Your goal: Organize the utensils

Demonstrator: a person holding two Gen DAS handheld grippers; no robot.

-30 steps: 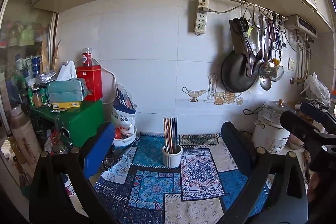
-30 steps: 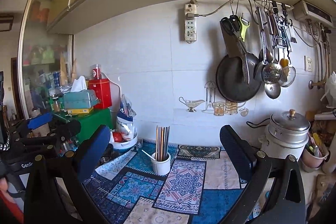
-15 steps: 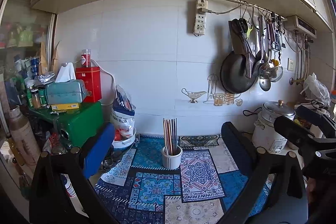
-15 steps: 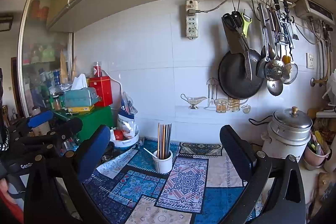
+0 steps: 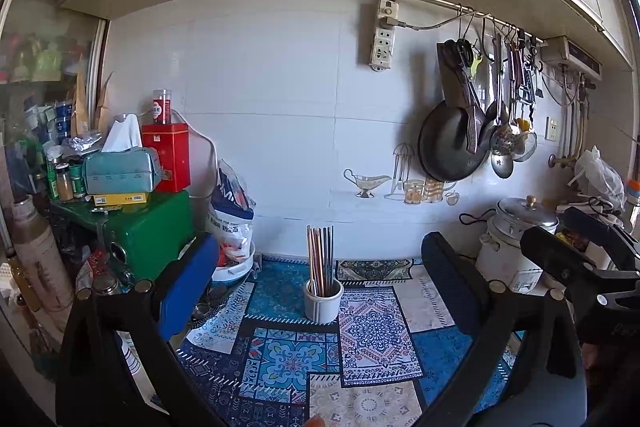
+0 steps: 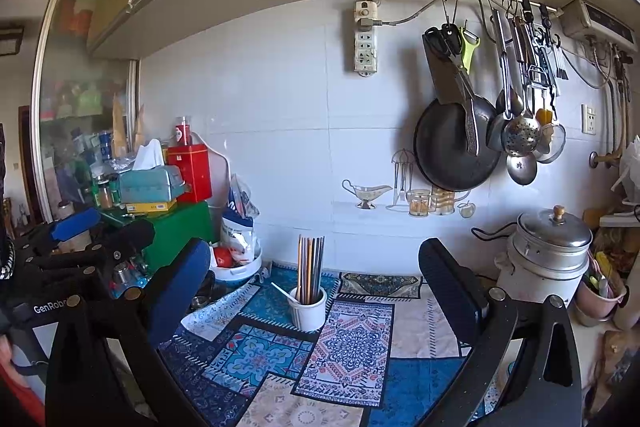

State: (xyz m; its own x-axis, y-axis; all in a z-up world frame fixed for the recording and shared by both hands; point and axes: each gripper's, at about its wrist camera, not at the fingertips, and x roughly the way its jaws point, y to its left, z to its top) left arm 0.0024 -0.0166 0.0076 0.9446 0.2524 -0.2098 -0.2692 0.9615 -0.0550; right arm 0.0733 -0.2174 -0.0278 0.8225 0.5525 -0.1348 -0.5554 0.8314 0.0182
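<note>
Both claws hovering wide open, gripping nothing: left claw [image 5: 316,291], right claw [image 6: 314,287]. Chopsticks [image 5: 320,259] standing upright in white ceramic holder [image 5: 323,301] dead ahead between jaws, on patterned bench mat [image 5: 372,339]; white spoon [image 6: 282,290] leaning inside holder. Open spread suiting approach.

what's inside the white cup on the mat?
The white cup holds a bundle of upright chopsticks and a white spoon leaning out over its left rim. Their lower ends and the cup's bottom are hidden by its wall.
</note>
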